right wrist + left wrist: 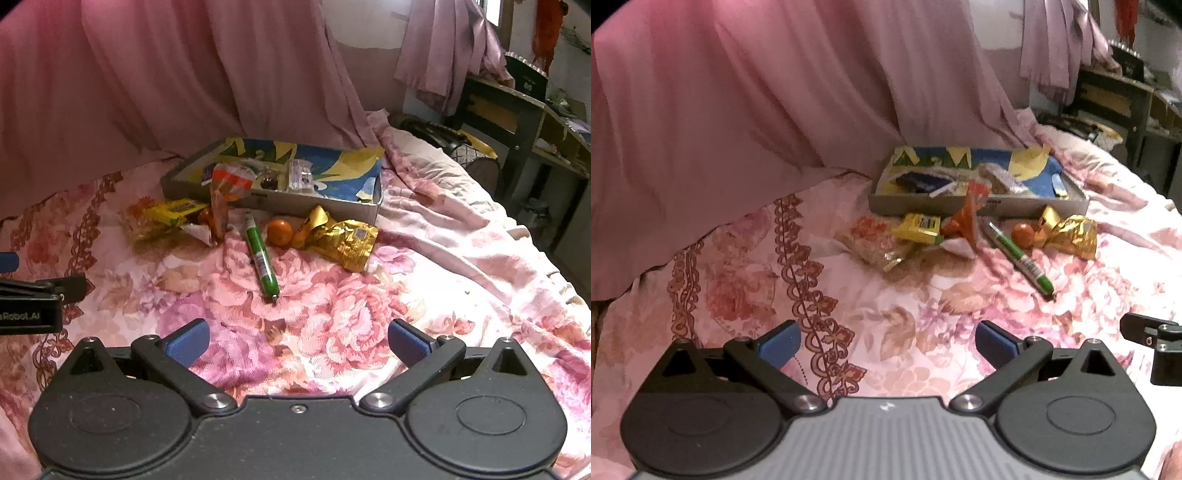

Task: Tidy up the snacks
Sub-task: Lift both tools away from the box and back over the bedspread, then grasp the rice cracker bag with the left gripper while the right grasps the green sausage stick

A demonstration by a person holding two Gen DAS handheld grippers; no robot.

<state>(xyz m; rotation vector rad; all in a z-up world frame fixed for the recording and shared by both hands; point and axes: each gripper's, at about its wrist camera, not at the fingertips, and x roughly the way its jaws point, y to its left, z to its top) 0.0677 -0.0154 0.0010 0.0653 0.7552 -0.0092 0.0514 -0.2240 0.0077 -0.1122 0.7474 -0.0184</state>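
Right wrist view shows the floral bed (369, 295) bearing a shallow box (273, 199) that already holds several packets, likely the collecting place. Loose snacks lie just before it: gold pouch (347, 240), yellow packet (173, 211), green stick (261, 258), small orange (279, 232). Both the right hand-held gripper (297, 341) and left hand-held gripper (888, 341) hover spread apart, empty, well short of the snacks.
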